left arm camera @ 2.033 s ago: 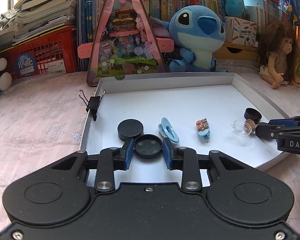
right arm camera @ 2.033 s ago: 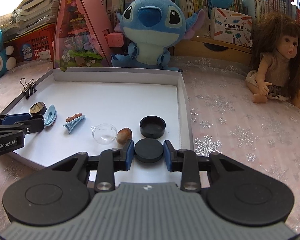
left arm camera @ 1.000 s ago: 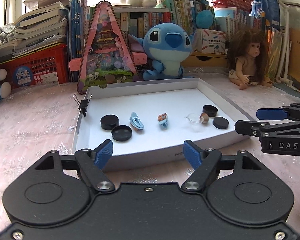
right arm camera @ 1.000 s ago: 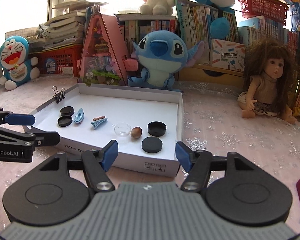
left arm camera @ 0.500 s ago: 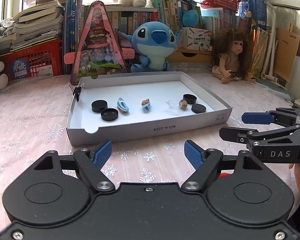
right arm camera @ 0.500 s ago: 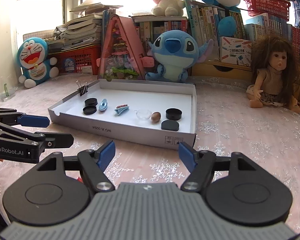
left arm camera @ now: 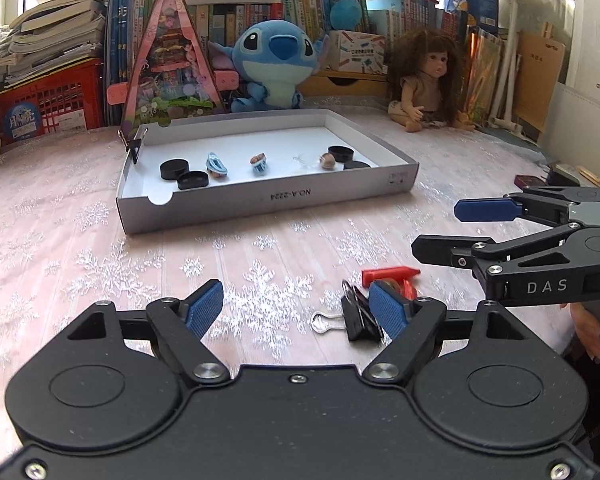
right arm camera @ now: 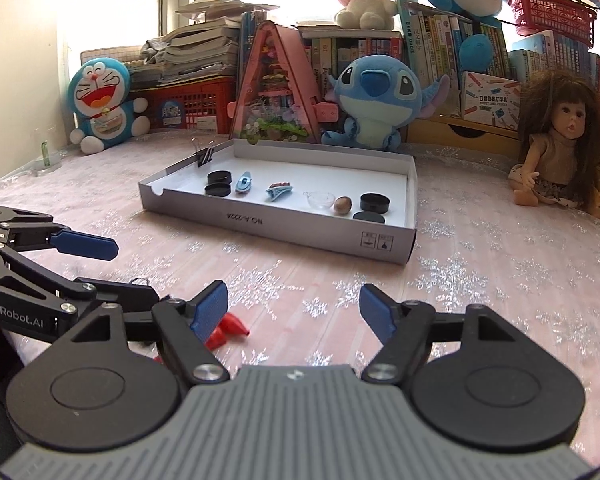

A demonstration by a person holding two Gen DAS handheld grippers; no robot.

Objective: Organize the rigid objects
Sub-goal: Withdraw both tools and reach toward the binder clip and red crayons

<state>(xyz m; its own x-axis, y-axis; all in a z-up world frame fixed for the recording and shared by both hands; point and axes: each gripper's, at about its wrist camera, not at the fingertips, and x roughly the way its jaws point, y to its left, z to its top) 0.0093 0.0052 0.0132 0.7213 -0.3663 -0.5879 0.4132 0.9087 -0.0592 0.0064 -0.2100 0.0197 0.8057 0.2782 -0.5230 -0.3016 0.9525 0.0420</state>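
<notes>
both tongs released, left tongs (left arm camera: 296, 307) and right tongs (right arm camera: 294, 307) over bench (left arm camera: 80, 240), black clip (left arm camera: 358, 318) by left tongs, tray (left arm camera: 268, 198) well apart

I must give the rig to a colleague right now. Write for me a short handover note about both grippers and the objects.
Left gripper: open, empty, above the tablecloth.
Right gripper: open, empty, beside the left one.
In the white box: four black caps in two pairs, at the left and right ends, two blue hair clips, a clear half-sphere, a brown nut. One binder clip sits on the box's far-left wall.
Left outside, on the cloth near the grippers: a black binder clip and a red plastic piece. These probably go into the box next.
</notes>
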